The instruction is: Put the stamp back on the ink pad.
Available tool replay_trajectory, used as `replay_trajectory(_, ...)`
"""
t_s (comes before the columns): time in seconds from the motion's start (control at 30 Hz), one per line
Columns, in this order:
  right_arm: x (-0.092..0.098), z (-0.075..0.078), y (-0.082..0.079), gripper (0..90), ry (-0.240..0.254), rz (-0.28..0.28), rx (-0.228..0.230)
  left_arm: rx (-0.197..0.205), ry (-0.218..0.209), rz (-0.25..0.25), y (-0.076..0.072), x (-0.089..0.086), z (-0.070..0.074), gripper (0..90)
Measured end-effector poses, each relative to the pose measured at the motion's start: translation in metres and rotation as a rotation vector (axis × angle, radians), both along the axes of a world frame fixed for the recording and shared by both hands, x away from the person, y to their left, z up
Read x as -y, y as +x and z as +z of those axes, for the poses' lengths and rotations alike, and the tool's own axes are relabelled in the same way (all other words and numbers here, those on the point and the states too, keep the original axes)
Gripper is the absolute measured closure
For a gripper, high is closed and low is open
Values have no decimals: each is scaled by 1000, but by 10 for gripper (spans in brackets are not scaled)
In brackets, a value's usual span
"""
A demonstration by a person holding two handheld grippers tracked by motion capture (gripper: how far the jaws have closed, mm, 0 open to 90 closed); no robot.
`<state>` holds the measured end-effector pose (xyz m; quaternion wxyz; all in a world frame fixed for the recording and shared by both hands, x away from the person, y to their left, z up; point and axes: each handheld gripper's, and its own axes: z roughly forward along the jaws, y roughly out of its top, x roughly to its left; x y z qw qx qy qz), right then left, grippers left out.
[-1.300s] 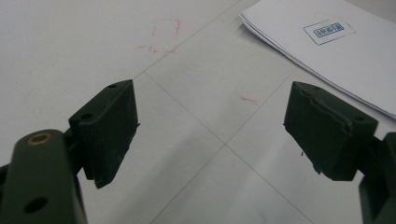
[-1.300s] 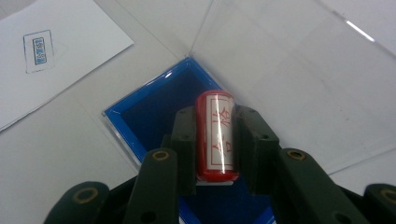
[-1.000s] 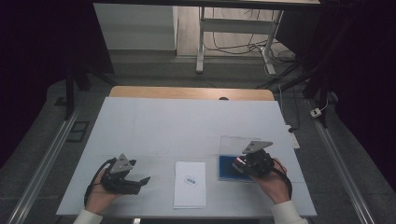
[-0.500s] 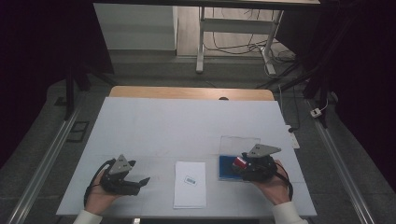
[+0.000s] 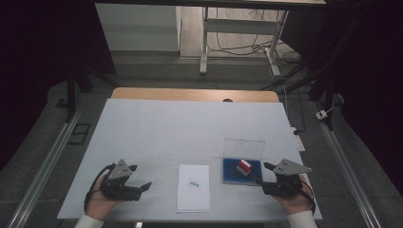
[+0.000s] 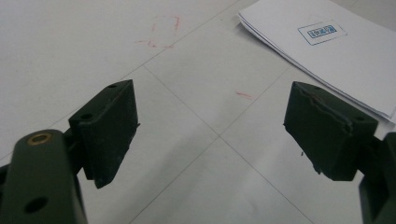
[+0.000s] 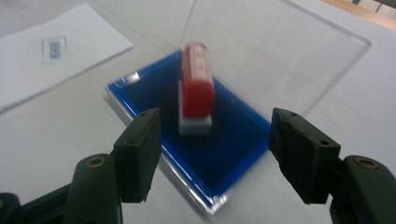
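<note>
Your right claw [image 7: 212,154] has just been opening and stands wide, nothing between its jaws; the red stamp [image 7: 197,86] stands on the blue ink pad [image 7: 233,154]. Your left claw [image 6: 210,135] gapes empty. Brush the stamp and it likely topples, smearing ink onto the bench [image 5: 190,123].

Bright table, dark room around us

We see the table [image 5: 190,128] evenly lit from overhead; the red stamp [image 7: 197,79] blurs, and glare streaks the clear lid [image 7: 280,51].

A red stamp [image 7: 197,84] with a white base stands on a blue pad [image 7: 219,154]; the paper [image 5: 193,187] is white with a small blue mark.
</note>
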<state>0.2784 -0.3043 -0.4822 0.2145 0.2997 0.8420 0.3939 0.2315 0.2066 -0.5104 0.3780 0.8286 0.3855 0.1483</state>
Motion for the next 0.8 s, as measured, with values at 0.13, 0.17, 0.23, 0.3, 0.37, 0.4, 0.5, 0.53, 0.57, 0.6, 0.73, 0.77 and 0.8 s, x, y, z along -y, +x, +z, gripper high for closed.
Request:
replay_trajectory(0.13,9,-9,1,332,-4,-9,-21,2,1,-2,0,0,0,176)
replay_trajectory(0.17,10,-12,2,332,-4,-12,-32,2,1,-2,0,0,0,176)
replay_trajectory(0.23,12,-15,3,332,-5,-14,-42,3,1,1,0,0,0,176)
replay_trajectory(0.3,12,-15,4,332,-8,-14,-42,2,1,1,0,0,0,176)
replay_trajectory(0.37,12,-15,4,332,-4,-13,-44,2,2,0,0,0,0,176)
replay_trajectory(0.4,12,-14,4,332,-6,-12,-42,3,3,0,0,0,0,176)
replay_trajectory(0.5,12,-15,4,332,-7,-10,-42,4,3,1,0,0,0,176)
replay_trajectory(0.53,12,-15,4,332,-8,-9,-42,4,3,1,0,0,0,176)
replay_trajectory(0.57,11,-15,4,332,-11,-8,-43,4,4,1,0,0,0,176)
replay_trajectory(0.6,11,-15,4,332,-11,-6,-43,3,3,0,0,0,0,176)
replay_trajectory(0.73,10,-15,3,332,-14,0,-42,1,4,0,1,-1,0,176)
replay_trajectory(0.77,10,-15,3,332,-17,4,-40,2,5,0,0,-1,0,176)
replay_trajectory(0.8,9,-14,3,332,-20,8,-40,3,6,1,0,-1,0,176)
